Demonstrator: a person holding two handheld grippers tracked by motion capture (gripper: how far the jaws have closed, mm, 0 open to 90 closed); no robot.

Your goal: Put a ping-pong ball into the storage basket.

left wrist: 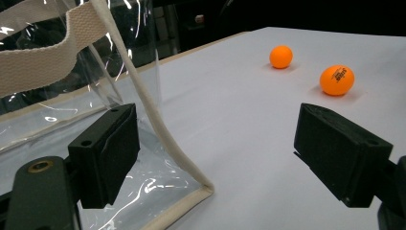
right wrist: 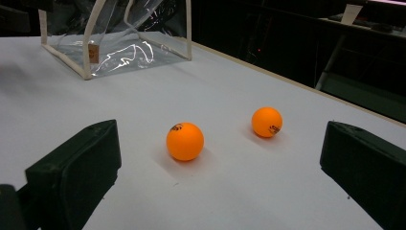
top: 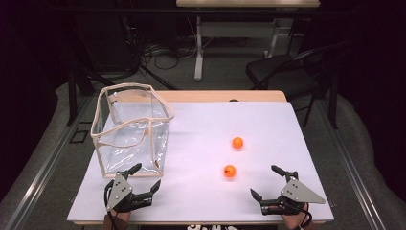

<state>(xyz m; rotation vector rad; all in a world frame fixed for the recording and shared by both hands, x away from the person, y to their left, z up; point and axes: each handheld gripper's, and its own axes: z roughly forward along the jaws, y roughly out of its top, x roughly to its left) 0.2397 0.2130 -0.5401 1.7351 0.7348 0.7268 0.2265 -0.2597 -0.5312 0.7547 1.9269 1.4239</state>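
Observation:
Two orange balls lie on the white table sheet (top: 201, 201): a nearer one (top: 230, 171) (left wrist: 337, 80) (right wrist: 185, 141) with a dark print and a farther one (top: 237, 142) (left wrist: 281, 56) (right wrist: 266, 121). A clear plastic bag (top: 131, 127) (right wrist: 115, 38) with beige trim stands upright at the left. My left gripper (top: 147, 176) (left wrist: 222, 153) is open, and the bag's near corner (left wrist: 203, 189) sits between its jaws without being touched. At the front right, my right gripper (top: 263, 180) (right wrist: 218, 177) is open and faces the balls, with nothing between its jaws.
The table's wooden far edge (top: 220, 96) shows beyond the sheet. A black chair (top: 282, 72) stands behind the table at the right, with a second table's legs (top: 198, 48) and cables on the floor farther back. White sheet stretches between the bag and the balls.

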